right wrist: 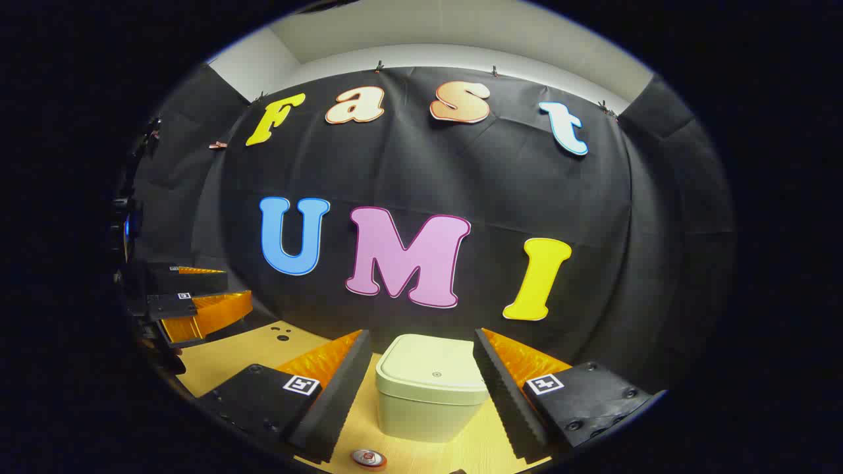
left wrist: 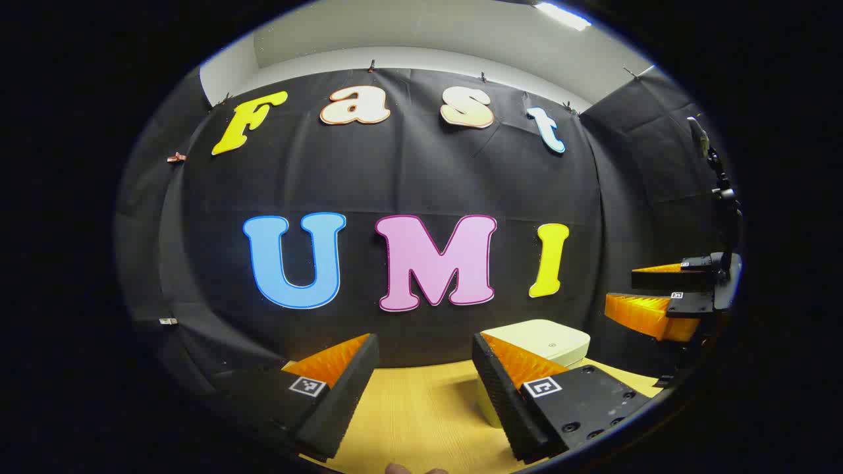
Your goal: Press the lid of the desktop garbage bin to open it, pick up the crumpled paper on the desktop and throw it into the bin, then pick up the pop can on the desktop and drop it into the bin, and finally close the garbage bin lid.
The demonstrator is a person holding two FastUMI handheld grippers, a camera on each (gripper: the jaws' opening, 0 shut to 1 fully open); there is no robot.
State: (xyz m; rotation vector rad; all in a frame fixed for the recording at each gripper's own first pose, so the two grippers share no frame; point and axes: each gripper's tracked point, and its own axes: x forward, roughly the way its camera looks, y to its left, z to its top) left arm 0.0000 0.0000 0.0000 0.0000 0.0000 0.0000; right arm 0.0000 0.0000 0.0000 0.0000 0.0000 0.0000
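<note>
two grippers, both raised above the wooden desktop (right wrist: 224, 359) and facing the black booth wall (left wrist: 421, 178). left gripper (left wrist: 425, 378): jaws spread wide, nothing between them but bare desktop. right gripper (right wrist: 421, 388): jaws likewise wide apart, framing the garbage bin (right wrist: 431, 388) without touching it.

seen from the right gripper view: bin upright on the desktop, near the wall, pale, squarish with rounded corners, lid (right wrist: 431, 365) down and flat, small round mark near the lid's middle. just below the bin at the lower edge, the round top of a pop can (right wrist: 367, 457), mostly cut off. far left in that view, the left gripper again, fingers parted, well apart from the bin.

seen from the left gripper view: same bin off to the right, partly hidden behind the right-hand finger (left wrist: 504, 388), lid closed. farther right in that view, the right gripper once more, fingers apart, hanging in the air beside the side wall.

crumpled paper: cannot tell where.
</note>
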